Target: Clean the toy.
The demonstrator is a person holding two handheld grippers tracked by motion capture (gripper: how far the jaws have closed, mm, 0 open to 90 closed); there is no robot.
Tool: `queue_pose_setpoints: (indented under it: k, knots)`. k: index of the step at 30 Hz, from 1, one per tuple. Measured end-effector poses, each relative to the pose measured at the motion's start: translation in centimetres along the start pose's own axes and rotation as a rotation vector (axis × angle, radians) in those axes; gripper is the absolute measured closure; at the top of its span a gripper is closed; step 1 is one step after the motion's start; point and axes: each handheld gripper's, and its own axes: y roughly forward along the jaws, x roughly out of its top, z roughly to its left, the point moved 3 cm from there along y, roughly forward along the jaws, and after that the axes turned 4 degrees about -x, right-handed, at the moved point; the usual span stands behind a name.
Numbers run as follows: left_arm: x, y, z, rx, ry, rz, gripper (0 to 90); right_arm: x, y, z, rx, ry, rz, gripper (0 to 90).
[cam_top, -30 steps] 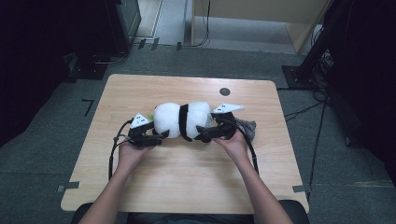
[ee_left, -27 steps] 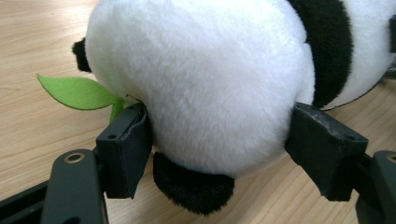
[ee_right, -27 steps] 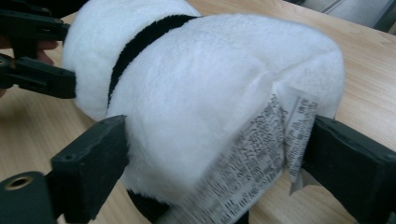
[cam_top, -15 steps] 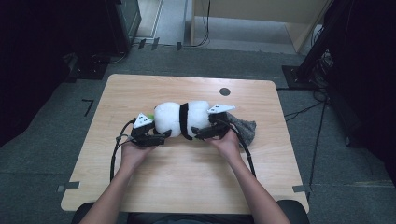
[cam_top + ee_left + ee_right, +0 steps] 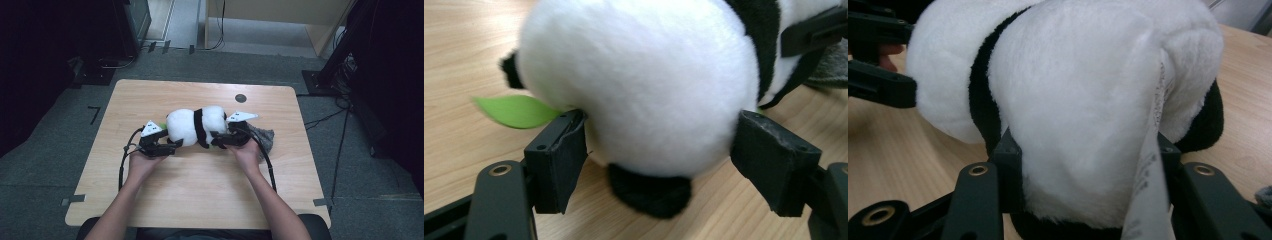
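A plush panda (image 5: 196, 126) is seen lying on its side near the middle of the wooden surface (image 5: 200, 200), gripped from both ends. The left gripper (image 5: 162, 145) is held at the panda's left end. In the left gripper view its jaws are set wide on either side of the white body (image 5: 639, 85), with the pads pressed against the fur, so the toy is held there. A black paw (image 5: 649, 192) is seen under the body, between the jaws, and a green leaf (image 5: 514, 110) sticks out beside the left pad.

The right gripper (image 5: 227, 139) is placed at the panda's right end. Its jaws have just been closing, and in the right gripper view they are pressed into the white fur (image 5: 1083, 125) from both sides, the plush bulging above them. A white label (image 5: 1148, 175) hangs down just inside one jaw. The panda's black band (image 5: 980, 100) is seen farther off, with the other gripper's jaws beyond it.

A grey cloth (image 5: 262, 137) lies on the surface just beside the right hand (image 5: 247, 155). A dark round mark (image 5: 240, 98) is seen on the surface beyond the panda.
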Motion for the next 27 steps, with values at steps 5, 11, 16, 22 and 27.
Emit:
queue_pose_setpoints:
  k: [5,11,16,22,27]
  knots:
    - [0.6,-1.6,0.7,0.016,0.015,-0.046,23.8,0.2,-2.1,-1.6,0.046,-0.001,0.009,49.8]
    - [0.6,-2.7,1.7,-0.003,-0.031,-0.076,24.0,0.4,-4.4,-3.0,0.115,0.014,-0.022,49.1]
    - [0.4,-3.0,0.6,-0.057,0.015,-0.08,24.0,0.9,-4.5,-3.0,0.226,-0.002,-0.051,48.2]
    - [0.0,-3.8,0.1,-0.119,0.045,-0.114,22.8,1.1,-3.7,-2.3,0.336,-0.06,-0.049,48.2]
    - [-0.5,-3.6,0.0,-0.204,0.063,-0.103,9.2,1.1,-3.2,-1.9,0.399,-0.096,-0.042,47.4]
